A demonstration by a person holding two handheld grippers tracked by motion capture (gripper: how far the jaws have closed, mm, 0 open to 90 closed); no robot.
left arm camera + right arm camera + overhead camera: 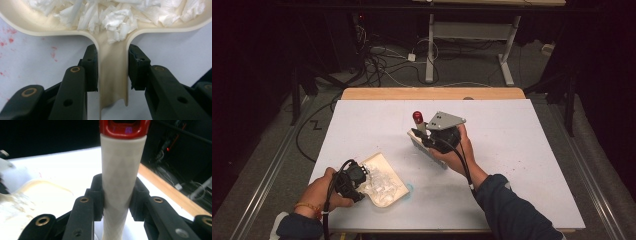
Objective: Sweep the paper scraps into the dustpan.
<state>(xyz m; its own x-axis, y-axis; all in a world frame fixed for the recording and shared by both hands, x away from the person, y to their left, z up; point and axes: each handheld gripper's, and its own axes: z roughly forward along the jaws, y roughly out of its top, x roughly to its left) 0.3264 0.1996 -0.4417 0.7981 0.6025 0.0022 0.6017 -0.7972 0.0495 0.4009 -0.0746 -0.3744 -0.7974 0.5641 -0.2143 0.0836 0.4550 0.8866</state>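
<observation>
high view: the left gripper (353,181) sits near the front-left edge of the white table (522,150), clamped on the handle of a cream dustpan (387,172) that lies flat and is loaded with torn white paper scraps (379,186). the right gripper (432,137) is up around mid-table, well apart from the pan, gripping a white-handled brush (420,125) with a red cap. plenty of bare tabletop to the right and back; cables on the floor beyond the far edge.

left gripper view: jaws pressed tight on both sides of the dustpan (112,75) handle, paper scraps (117,22) heaped in the tray and spilling a bit into the handle channel. faint red specks on the table.

right gripper view: jaws closed around the brush (120,182) handle, red cap at the top, wooden table edge off to the right.
</observation>
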